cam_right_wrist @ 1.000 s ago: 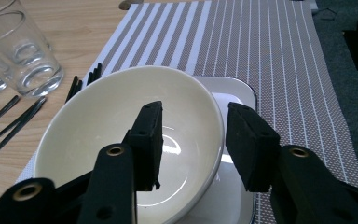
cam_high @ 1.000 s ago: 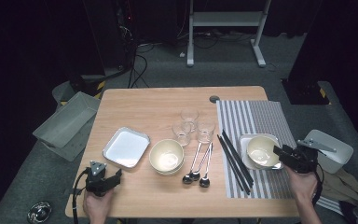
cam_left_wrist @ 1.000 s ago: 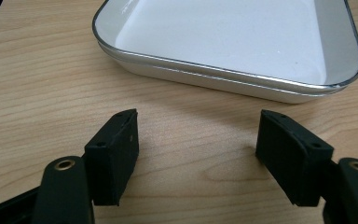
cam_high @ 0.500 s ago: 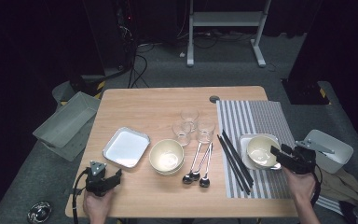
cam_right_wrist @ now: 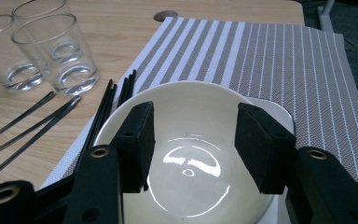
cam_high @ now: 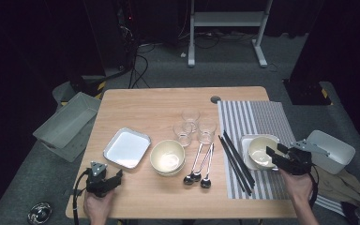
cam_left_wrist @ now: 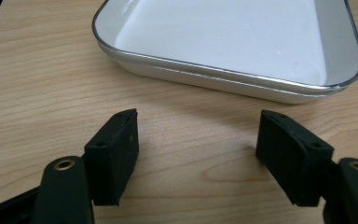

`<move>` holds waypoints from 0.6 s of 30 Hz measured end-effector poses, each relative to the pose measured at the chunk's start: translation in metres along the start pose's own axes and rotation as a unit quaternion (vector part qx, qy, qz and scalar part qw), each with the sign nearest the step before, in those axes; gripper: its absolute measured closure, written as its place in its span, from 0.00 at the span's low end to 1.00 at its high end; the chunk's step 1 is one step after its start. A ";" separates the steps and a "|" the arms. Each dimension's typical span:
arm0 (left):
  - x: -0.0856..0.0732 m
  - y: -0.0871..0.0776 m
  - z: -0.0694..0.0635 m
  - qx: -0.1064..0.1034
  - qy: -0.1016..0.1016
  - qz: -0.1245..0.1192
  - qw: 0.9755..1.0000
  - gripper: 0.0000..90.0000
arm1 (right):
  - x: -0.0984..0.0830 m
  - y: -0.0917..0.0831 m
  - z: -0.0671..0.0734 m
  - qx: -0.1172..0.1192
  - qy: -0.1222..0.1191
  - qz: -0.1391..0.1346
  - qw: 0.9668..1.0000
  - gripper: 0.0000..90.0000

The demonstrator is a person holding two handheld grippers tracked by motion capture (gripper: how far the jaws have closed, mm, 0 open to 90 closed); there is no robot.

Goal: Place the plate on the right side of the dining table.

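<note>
A cream bowl [cam_high: 258, 150] sits on a white square plate [cam_high: 245, 140] on the striped placemat [cam_high: 262, 117]. My right gripper [cam_high: 274, 154] reaches over the bowl's near rim from the right. In the right gripper view its jaws [cam_right_wrist: 193, 135] hang over the bowl's hollow [cam_right_wrist: 191, 186] and have just been opening; they are open, and the pads press on nothing. My left gripper [cam_high: 117, 174] rests open on the wood at the table's front left. In the left gripper view, bare table lies between its jaws [cam_left_wrist: 198, 140], just short of the white metal-rimmed tray [cam_left_wrist: 228, 37].
A second cream bowl [cam_high: 168, 157] stands mid-table, with three glasses [cam_high: 190, 123] behind it. Spoons [cam_high: 198, 164] and black chopsticks [cam_high: 236, 159] lie left of the plate. Off the table are a grey bin [cam_high: 68, 124] on the left and a white bin [cam_high: 330, 150] on the right.
The right gripper has edged slightly left over the bowl and its jaws stand wider apart. The left gripper has not moved.
</note>
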State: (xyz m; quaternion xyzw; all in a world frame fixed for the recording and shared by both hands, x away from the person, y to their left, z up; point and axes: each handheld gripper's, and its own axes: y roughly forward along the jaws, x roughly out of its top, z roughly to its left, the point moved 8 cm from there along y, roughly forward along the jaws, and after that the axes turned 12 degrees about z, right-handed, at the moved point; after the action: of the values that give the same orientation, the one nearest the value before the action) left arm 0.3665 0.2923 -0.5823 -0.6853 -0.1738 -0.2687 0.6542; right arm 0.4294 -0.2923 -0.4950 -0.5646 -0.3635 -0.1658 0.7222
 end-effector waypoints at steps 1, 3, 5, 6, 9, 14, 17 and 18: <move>0.000 0.000 0.000 0.000 0.000 0.000 1.000 0.33 | 0.000 0.000 0.002 0.001 -0.003 0.000 1.000 0.53; 0.000 0.000 0.000 0.000 0.000 0.000 1.000 0.33 | 0.001 0.001 0.007 0.002 -0.009 0.000 1.000 0.53; 0.000 0.000 0.000 0.000 0.000 0.000 1.000 0.33 | 0.002 0.001 0.010 0.003 -0.015 0.000 1.000 0.53; 0.000 0.000 0.000 0.000 0.000 0.000 1.000 0.33 | 0.003 0.002 0.013 0.004 -0.019 0.000 1.000 0.53; 0.000 0.000 0.000 0.000 0.000 0.000 1.000 0.33 | 0.003 0.004 0.019 0.002 -0.032 0.007 0.999 0.56; 0.000 0.000 0.000 0.000 0.000 0.000 1.000 0.33 | 0.005 0.008 0.029 0.007 -0.044 0.010 0.999 0.57; 0.000 0.000 0.000 0.000 0.001 0.000 1.000 0.33 | 0.006 0.010 0.034 0.012 -0.048 0.010 0.999 0.57; 0.000 0.000 0.000 0.000 0.000 0.000 1.000 0.33 | 0.007 0.010 0.036 0.014 -0.050 0.009 0.999 0.57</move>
State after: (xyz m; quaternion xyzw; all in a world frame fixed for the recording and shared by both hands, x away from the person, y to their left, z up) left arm 0.3665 0.2923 -0.5823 -0.6853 -0.1739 -0.2687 0.6541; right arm 0.4284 -0.2546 -0.4938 -0.5652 -0.3959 -0.1257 0.7127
